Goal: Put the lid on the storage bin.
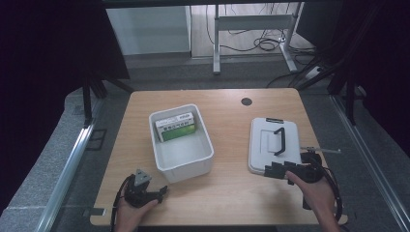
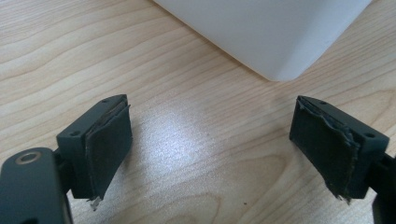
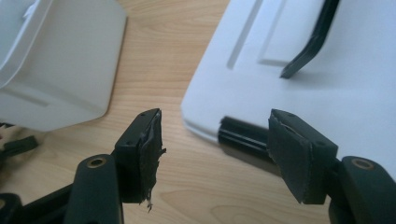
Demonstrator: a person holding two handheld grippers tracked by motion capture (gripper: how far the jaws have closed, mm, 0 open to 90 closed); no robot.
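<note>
The right gripper (image 1: 279,169) sits at the near edge of the flat white plastic lid with a black carrying handle (image 1: 273,141), its jaws spread wide and holding nothing. In the right gripper view the 2 black jaws straddle the lid's near edge (image 3: 299,84), with a black clip (image 3: 243,135) on that edge lying just between them. I judge this to be the approach for picking up the lid; the grasp is not yet made.

The open white plastic bin (image 1: 183,164) stands mid-table, well apart from the lid, with a green and white carton (image 1: 176,127) lying against its far wall. The left gripper (image 1: 162,192) rests low on the pale wooden table (image 1: 227,198) just beside the bin's near corner (image 2: 280,42), jaws released and empty.

Next move, as I see it: close on the lid's edge, lift it level, carry it left over the bin and seat it squarely.

The carton carries printed lettering, too small to read from here.
</note>
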